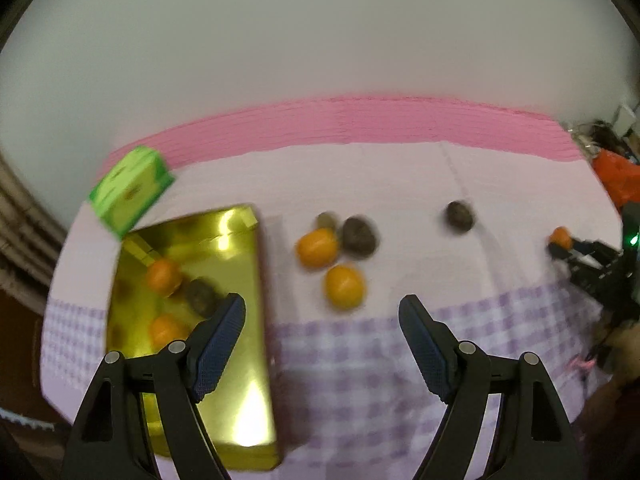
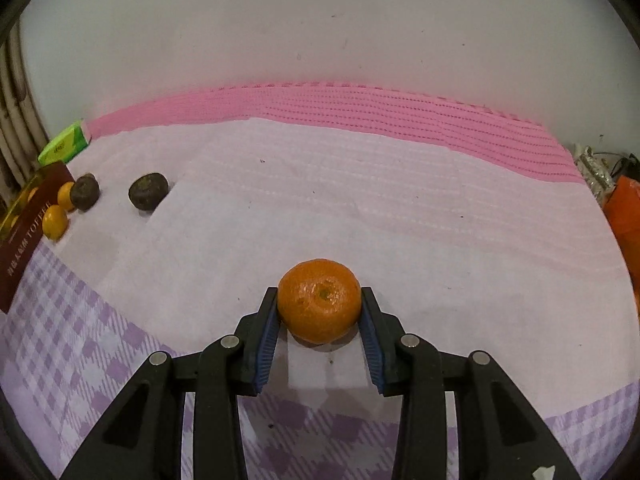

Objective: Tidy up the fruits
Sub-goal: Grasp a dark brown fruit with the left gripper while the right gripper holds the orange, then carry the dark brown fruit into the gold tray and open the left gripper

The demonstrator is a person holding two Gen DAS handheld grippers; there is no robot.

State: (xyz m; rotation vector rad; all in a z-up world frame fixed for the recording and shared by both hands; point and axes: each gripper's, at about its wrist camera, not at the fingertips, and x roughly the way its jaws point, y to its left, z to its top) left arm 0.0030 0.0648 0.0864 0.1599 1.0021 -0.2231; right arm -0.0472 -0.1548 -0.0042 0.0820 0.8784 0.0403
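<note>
Gripping a mandarin [image 2: 319,306] between its blue pads at lower centre of its wrist view, the right gripper [image 2: 319,312] rests over the pale cloth [image 2: 360,208]. The left gripper [image 1: 322,322] stands wide open, holding nothing, its left finger over the gold tray [image 1: 236,248], which holds two oranges and one dark fruit; other fruits [image 1: 344,286] lie just right of the tray.

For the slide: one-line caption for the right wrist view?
Right gripper fingers clamp an orange on the pink cloth.
</note>
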